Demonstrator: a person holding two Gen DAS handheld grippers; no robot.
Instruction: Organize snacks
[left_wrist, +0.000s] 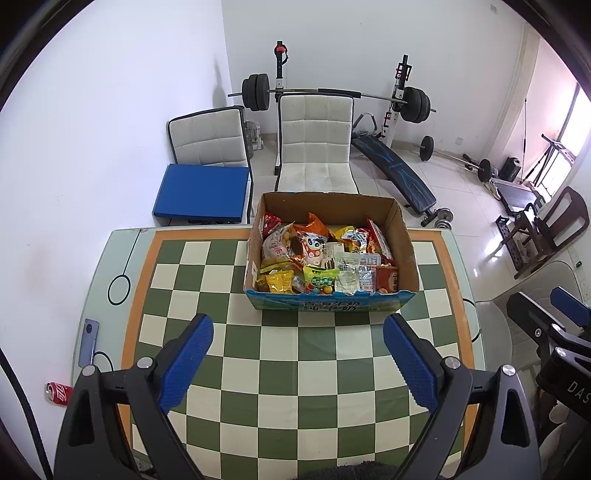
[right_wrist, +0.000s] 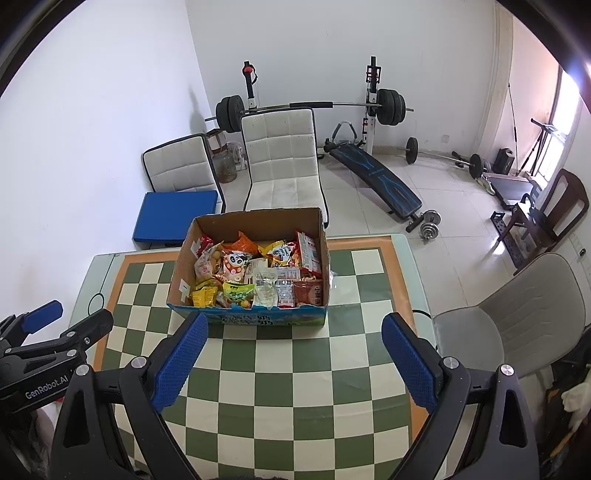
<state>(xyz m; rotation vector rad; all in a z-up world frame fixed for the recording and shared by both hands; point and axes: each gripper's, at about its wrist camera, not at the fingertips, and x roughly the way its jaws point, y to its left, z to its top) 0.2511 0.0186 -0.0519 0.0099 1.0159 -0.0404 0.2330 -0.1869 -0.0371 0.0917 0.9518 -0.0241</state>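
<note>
Beside the table (left_wrist: 110, 258), only left wrist shows a red can (left_wrist: 57, 392).

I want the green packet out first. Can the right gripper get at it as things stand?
Probably yes. The right gripper is open and empty, the box has no lid, and the green packet lies on top near the low front wall.

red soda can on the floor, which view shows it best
The left wrist view. The red soda can lies on its side on the floor past the table's left edge, near the bottom left of the picture. The right wrist view does not show it: the left tool fills that corner.
</note>
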